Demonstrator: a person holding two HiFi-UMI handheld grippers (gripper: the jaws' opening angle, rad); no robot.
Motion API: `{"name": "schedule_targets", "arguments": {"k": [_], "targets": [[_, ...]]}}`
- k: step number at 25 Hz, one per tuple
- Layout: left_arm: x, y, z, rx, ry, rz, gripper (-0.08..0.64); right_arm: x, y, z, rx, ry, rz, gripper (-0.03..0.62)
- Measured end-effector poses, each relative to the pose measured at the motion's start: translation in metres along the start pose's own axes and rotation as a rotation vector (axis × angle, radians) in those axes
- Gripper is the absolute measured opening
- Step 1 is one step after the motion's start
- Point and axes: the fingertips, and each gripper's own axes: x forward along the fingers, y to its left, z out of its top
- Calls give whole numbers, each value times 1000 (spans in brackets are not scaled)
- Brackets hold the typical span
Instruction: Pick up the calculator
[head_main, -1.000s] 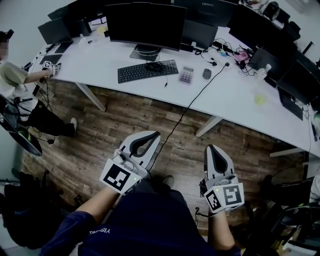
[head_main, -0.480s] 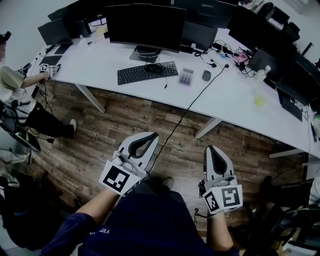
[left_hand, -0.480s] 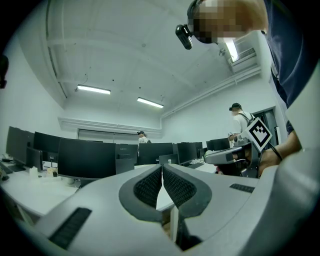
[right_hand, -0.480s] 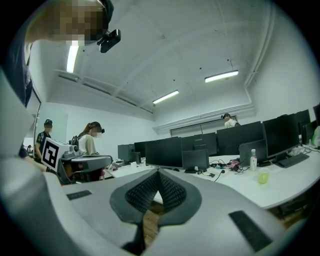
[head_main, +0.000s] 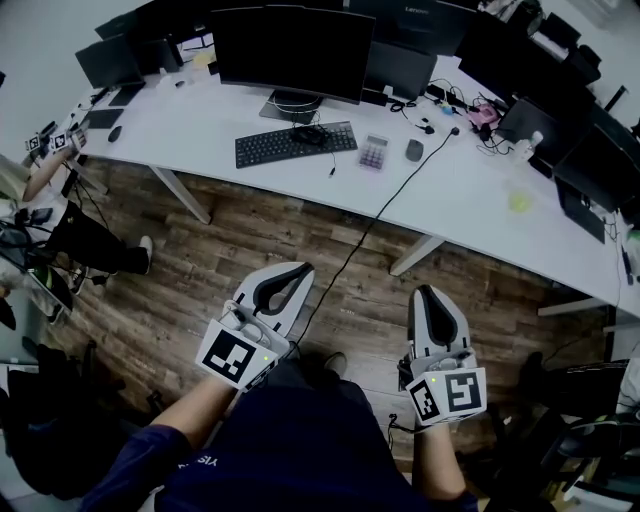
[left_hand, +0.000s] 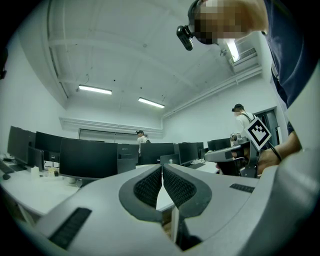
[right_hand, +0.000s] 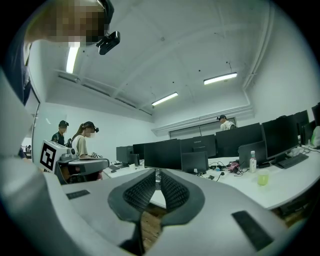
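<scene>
The calculator (head_main: 373, 151), small and grey with pale keys, lies on the white desk (head_main: 470, 205) between a black keyboard (head_main: 296, 143) and a dark mouse (head_main: 414, 149). Both grippers hang well short of it, over the wooden floor near my lap. My left gripper (head_main: 301, 269) points toward the desk, its jaws closed tip to tip on nothing; the left gripper view shows its tips (left_hand: 162, 167) meeting. My right gripper (head_main: 428, 291) is shut too, its tips (right_hand: 158, 173) all but touching and nothing held. I cannot make out the calculator in either gripper view.
Several dark monitors (head_main: 290, 48) line the desk's far side. A black cable (head_main: 370, 230) runs from the desk down across the floor between my grippers. A yellow-green cup (head_main: 519, 200) stands at the right. A seated person (head_main: 45, 200) is at the left; a desk leg (head_main: 417, 253) stands ahead.
My grippers have stayed nearly in place; the right one's jaws look a touch wider. The person at the left has drawn their arm back and swung their marker cube toward the desk's far left end.
</scene>
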Motion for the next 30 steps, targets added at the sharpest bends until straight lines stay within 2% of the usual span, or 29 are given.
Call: {"name": "schedule_targets", "arguments": {"k": [20, 30], "targets": [[-1, 7, -4, -5, -2, 16, 33, 7, -1, 5, 5, -26, 7, 215], [-5, 13, -1, -5, -4, 29, 32, 9, -1, 9, 6, -38, -4, 281]]}}
